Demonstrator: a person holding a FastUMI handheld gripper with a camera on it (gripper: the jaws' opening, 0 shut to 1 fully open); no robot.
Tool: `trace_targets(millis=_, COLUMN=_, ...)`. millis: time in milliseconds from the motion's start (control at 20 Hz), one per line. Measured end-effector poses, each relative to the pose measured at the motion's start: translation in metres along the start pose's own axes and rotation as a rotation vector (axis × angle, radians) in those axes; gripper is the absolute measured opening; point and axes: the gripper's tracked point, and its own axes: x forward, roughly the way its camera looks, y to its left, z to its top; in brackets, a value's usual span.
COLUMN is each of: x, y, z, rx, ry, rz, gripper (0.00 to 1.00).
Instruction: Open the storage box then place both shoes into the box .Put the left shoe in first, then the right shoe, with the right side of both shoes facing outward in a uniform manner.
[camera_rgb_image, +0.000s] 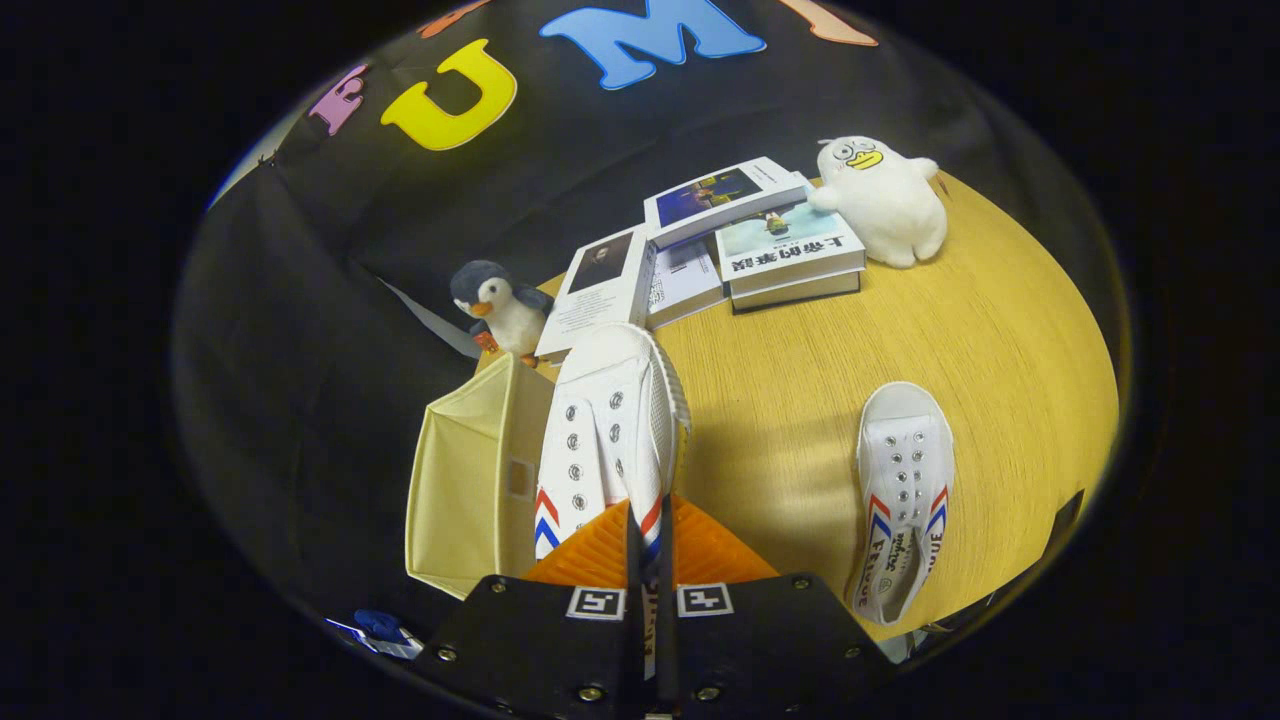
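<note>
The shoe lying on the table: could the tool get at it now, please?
Probably not yet: the tool is shut on another shoe held beside the storage box. The path to the free shoe on the table looks unobstructed.

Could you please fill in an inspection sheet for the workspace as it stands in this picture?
Surface: round wooden table, bare wood between the two shoes.
Job's things: cream storage box open at the table's edge; held shoe gripped at its side wall, beside the box; second shoe lying flat on the table, apart from the box.
Clutter: stack of books beyond the fingers; penguin toy behind the box; white duck toy by the books.
Grippers: gripper shut on the held shoe.
Cables: nothing seen.
Surroundings: black cloth wall behind the table.
</note>
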Motion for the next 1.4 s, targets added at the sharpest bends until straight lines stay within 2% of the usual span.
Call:
trace_targets(millis=300, x=-0.002, y=0.059, z=0.015, rx=-0.012, ry=-0.026, rz=0.06, gripper=0.05)
trace_targets(millis=650, x=0.024, y=0.111, z=0.004, rx=-0.033, ry=-0.01, rz=0.084, gripper=0.05)
trace_targets(millis=1050, x=0.066, y=0.151, z=-0.01, rx=-0.075, ry=0.018, rz=0.064, gripper=0.05)
trace_targets(millis=1400, x=0.104, y=0.166, z=-0.039, rx=-0.154, ry=0.064, rz=0.006, gripper=0.05)
